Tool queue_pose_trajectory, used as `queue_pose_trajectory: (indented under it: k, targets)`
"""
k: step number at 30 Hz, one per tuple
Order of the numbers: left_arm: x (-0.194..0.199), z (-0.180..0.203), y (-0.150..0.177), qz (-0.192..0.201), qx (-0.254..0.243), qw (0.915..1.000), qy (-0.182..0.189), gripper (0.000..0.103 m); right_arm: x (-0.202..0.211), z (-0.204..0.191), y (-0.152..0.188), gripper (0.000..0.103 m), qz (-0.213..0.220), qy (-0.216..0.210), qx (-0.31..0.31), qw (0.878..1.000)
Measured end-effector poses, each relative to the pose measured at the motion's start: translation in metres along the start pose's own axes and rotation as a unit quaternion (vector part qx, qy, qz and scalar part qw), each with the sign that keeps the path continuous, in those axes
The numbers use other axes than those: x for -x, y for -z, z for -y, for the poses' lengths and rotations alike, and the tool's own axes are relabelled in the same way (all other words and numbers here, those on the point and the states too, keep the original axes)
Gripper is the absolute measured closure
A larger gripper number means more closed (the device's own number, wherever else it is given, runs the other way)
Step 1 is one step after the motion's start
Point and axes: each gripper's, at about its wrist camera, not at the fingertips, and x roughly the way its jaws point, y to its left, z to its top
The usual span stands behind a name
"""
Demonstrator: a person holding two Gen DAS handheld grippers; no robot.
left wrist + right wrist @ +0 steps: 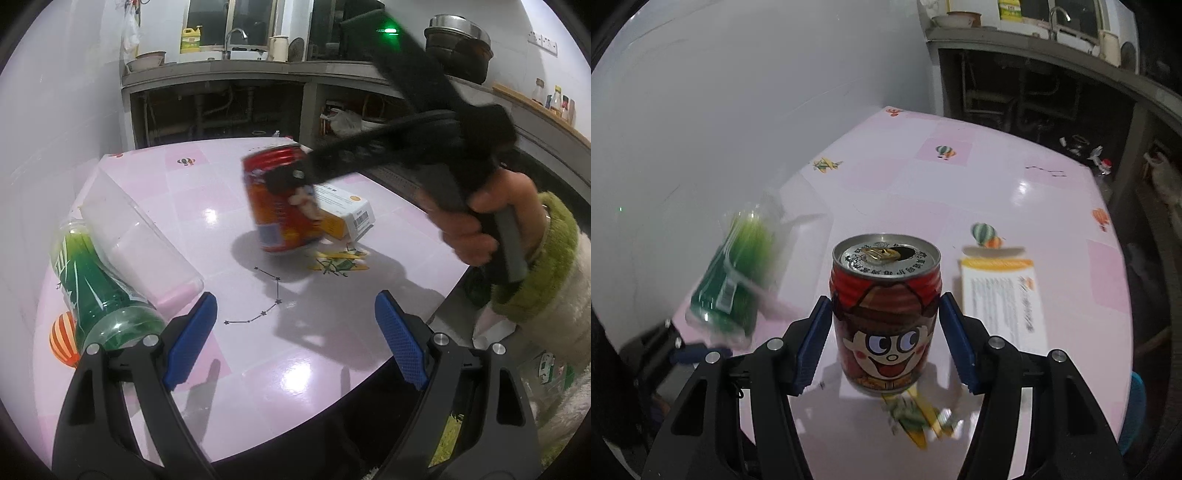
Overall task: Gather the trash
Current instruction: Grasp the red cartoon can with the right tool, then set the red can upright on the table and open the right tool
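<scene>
A red drink can (886,314) with a cartoon face and an opened top sits between the blue pads of my right gripper (885,299), which press on its sides. In the left wrist view the same can (280,206) is tilted just above the pink table (295,350), held by the right gripper (291,184) in a person's hand (469,229). My left gripper (295,299) stands open over the near table edge with nothing between its fingers. A green plastic bottle (99,295) lies on its side at the left.
A clear plastic box (136,236) lies beside the green bottle (738,273). An orange and white carton (347,214) lies right of the can, also in the right wrist view (1001,299). A kitchen counter with a sink (236,59) runs behind the table.
</scene>
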Motion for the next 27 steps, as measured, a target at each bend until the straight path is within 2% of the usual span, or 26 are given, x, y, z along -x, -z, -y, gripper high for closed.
queue_pose_trajectory:
  k: [8,14,16,21,24,27]
  targets:
    - [-0.006,0.012,0.0,-0.008,-0.019,0.9997,0.01,0.02,0.026,-0.006,0.046,0.045,0.0,0.015,-0.001,1.0]
    - [-0.01,0.019,-0.001,-0.014,-0.03,0.9993,0.016,0.02,0.044,-0.004,0.069,0.044,0.009,-0.004,-0.019,1.0]
    - [-0.014,0.021,-0.002,-0.015,-0.029,0.9993,0.017,0.02,0.05,0.0,0.071,0.038,0.016,-0.015,-0.029,0.999]
    - [-0.023,0.027,-0.016,0.005,-0.02,0.9997,0.015,0.02,0.079,0.017,0.079,0.031,0.062,-0.045,-0.072,0.995]
    - [-0.035,0.03,-0.031,0.026,-0.016,0.9995,0.009,0.02,0.092,0.034,0.082,0.029,0.082,-0.047,-0.108,0.99]
    - [-0.054,0.029,-0.041,0.023,-0.009,0.9997,-0.005,0.02,0.1,0.057,0.088,0.029,0.094,-0.039,-0.153,0.983]
